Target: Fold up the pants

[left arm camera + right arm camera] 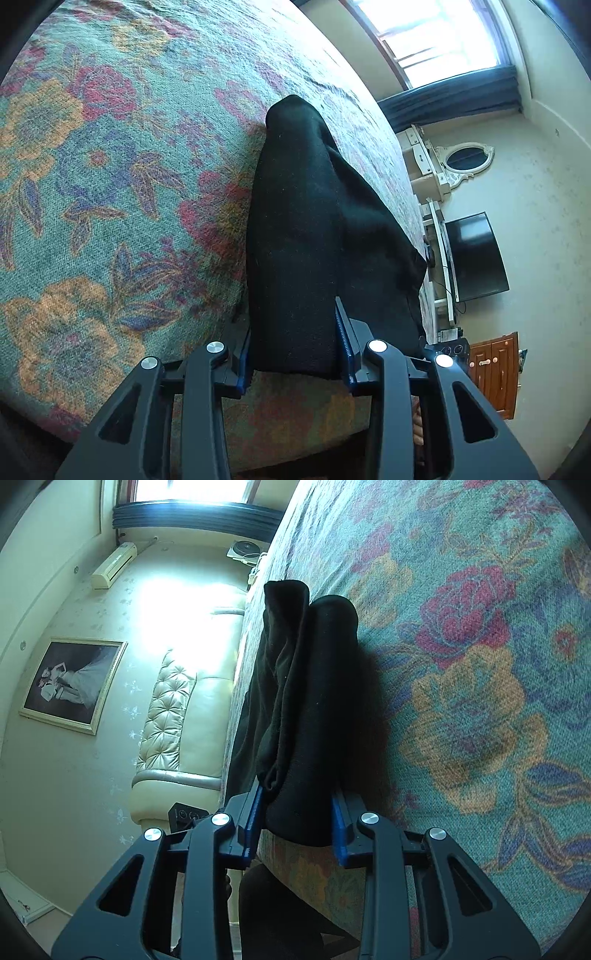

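The black pants [295,236] lie bunched on the floral bedspread [110,166]. In the left wrist view my left gripper [295,354] is shut on a thick fold of the pants, which fills the gap between its blue pads [341,343]. In the right wrist view my right gripper [297,819] is shut on another thick fold of the same pants [314,709], with looser cloth hanging to the left of it. Both grips sit near the bed's front edge. The cloth hides the fingertips.
The floral bedspread [480,664] covers the whole bed. A television [476,254], a white dresser with an oval mirror [463,160] and a wooden cabinet [495,373] stand along one wall. A cream tufted sofa [184,720] and a framed picture [72,681] are on the other side.
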Motion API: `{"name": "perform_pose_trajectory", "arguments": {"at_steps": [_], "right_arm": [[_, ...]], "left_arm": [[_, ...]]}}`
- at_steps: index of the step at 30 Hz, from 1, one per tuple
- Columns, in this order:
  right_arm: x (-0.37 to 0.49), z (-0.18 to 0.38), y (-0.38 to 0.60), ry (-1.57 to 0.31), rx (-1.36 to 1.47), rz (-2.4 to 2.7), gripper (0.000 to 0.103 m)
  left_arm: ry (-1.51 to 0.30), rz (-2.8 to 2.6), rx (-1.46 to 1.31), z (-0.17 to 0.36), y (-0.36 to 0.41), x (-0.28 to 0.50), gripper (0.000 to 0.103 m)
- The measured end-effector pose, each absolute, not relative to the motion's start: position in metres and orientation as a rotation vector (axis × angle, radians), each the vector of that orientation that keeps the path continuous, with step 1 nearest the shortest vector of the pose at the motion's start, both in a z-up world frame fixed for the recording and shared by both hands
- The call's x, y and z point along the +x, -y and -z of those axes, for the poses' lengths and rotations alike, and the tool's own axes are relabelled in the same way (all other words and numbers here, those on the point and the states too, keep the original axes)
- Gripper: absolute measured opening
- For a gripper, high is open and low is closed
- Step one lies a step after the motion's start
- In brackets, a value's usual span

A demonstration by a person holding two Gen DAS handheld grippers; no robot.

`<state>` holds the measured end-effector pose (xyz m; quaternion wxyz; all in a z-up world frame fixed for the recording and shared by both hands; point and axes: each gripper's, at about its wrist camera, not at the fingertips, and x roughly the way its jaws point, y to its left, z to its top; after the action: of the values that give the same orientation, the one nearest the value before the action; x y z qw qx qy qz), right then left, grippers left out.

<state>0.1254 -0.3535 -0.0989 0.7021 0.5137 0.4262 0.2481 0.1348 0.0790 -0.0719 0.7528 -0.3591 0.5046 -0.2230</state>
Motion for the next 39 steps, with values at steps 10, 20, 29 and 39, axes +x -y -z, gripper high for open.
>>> {"name": "perform_pose_trajectory", "arguments": {"at_steps": [10,20,29,39], "right_arm": [[0.111,0.107,0.355,-0.949,1.163,-0.552,0.03],[0.104,0.113,0.359,-0.957,1.167,-0.554,0.03],[0.104,0.114,0.359,-0.96,1.185,-0.548,0.03],[0.105,0.109,0.353,-0.964,1.183,-0.536,0.03]], "left_arm": [[-1.086,0.483,-0.727,0.072,-0.085,0.13,0.036],[-1.073,0.484,-0.698,0.073,-0.086,0.128,0.037],[-1.051,0.489,-0.647,0.074,-0.084,0.125,0.037],[-1.037,0.495,-0.613,0.074,-0.082,0.125,0.037]]}}
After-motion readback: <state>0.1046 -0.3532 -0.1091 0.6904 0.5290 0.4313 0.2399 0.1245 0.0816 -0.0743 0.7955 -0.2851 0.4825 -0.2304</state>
